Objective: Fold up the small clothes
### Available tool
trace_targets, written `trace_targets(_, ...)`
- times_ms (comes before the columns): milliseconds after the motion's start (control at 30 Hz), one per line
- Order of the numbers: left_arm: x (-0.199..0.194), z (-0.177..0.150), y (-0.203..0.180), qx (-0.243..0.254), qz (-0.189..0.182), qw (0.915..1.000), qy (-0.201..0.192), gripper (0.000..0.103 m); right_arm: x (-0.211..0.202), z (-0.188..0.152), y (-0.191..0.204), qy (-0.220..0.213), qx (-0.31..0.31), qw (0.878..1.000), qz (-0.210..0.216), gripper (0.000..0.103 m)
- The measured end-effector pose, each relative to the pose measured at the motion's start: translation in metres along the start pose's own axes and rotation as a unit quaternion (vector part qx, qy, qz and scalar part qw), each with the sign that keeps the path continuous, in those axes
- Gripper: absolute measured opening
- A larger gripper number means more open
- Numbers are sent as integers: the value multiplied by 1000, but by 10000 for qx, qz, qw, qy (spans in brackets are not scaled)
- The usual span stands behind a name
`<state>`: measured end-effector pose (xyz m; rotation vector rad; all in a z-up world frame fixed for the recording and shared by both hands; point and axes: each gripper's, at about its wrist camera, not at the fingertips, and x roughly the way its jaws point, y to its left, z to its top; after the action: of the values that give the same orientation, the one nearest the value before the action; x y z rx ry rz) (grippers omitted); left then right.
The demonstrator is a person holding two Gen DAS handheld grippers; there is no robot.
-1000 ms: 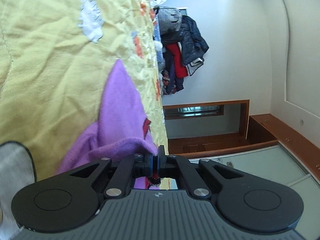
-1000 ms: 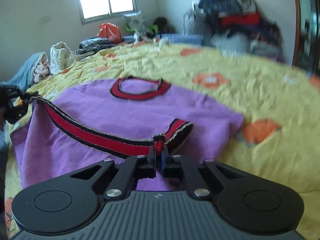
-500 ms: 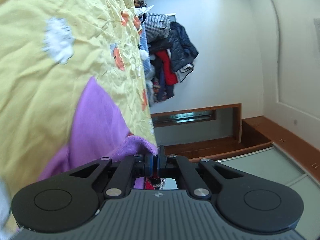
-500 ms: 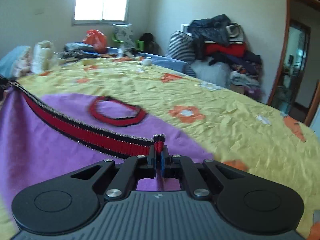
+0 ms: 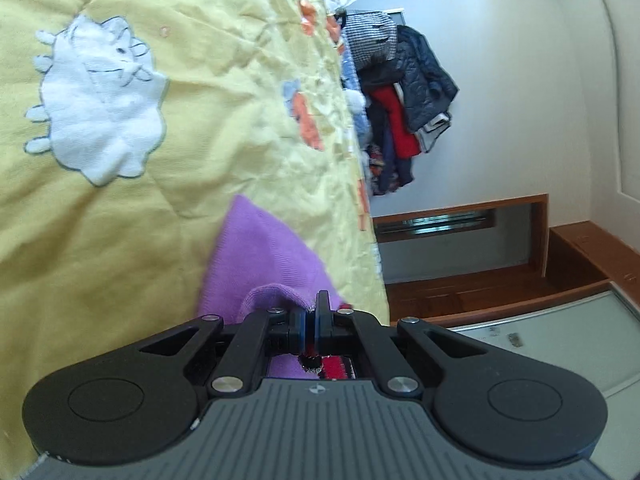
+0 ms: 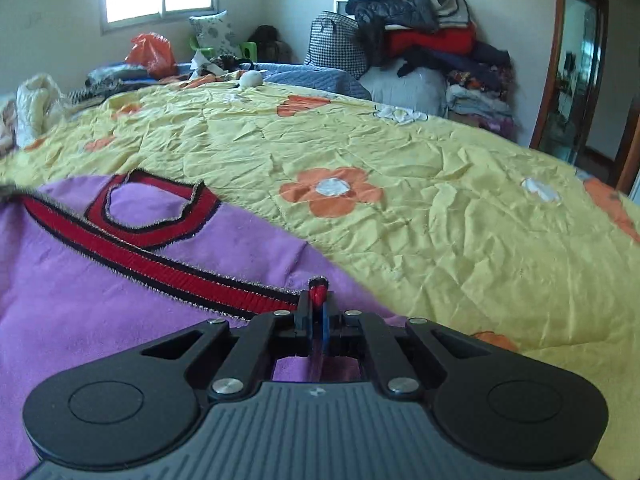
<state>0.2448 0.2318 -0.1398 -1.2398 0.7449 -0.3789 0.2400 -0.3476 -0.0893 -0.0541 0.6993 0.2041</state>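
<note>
A small purple top [image 6: 100, 312] with a red, black-edged hem band [image 6: 168, 268] and a red collar [image 6: 160, 216] lies on the yellow quilt [image 6: 420, 240]. My right gripper [image 6: 316, 304] is shut on the right end of the hem band, which stretches away to the left across the top, close to the collar. In the left wrist view, rolled on its side, my left gripper [image 5: 310, 320] is shut on a bunched purple edge of the same top [image 5: 264, 252], with a bit of red band showing behind the jaws.
The quilt [image 5: 200, 80] bears orange flowers and a white sheep patch [image 5: 100, 108]. Piled clothes [image 6: 432, 28] stand against the far wall, with loose garments [image 6: 36, 104] and an orange bag [image 6: 150, 52] near the window. A wood-framed doorway [image 6: 576, 76] is at right.
Both grippers have carried the hem forward over the top, so the red band now lies close to the collar. More quilt and less purple fabric show ahead of the left gripper.
</note>
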Motion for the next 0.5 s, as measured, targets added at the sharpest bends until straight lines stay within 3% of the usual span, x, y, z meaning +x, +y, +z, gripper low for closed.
trace_targets(33, 2, 3, 5, -95, -21, 10000, 16, 4, 2, -1, 1, 3, -30, 10000, -39, 8)
trace_targets(67, 3, 7, 11, -237, 32, 9997, 19, 15, 0, -1, 0, -63, 8, 9998, -183, 21)
trace_targets(100, -1, 12, 14, -350, 4, 9993, -88, 28, -2, 0, 0, -45, 84, 9994, -335, 44)
trace_targets(133, -9, 17, 15, -374, -93, 9988, -316, 35, -8, 0, -1, -63, 149, 9990, -413, 54)
trace_targets(167, -20, 23, 12, -361, -80, 9979, -530, 57, -18, 1, 0, -186, 183, 9986, -464, 62)
trace_targets(200, -31, 28, 6, -306, -91, 9971, -692, 70, -31, 1, 2, -356, 190, 9982, -448, 62)
trace_targets(267, -54, 29, -15, 57, -293, 9961, -828, 68, -57, 0, 11, -687, 210, 9973, -127, 62)
trace_targets(333, -61, 16, -40, 538, -383, 9958, -629, 68, -69, 0, 27, -817, 281, 9961, 165, 62)
trace_targets(433, -33, -23, -61, 973, -94, 9952, 88, 68, -49, 7, 53, -540, 438, 9959, 585, 62)
trace_targets(500, -3, -51, -67, 1401, 242, 9890, 404, 68, -28, 12, 74, -311, 415, 9962, 699, 62)
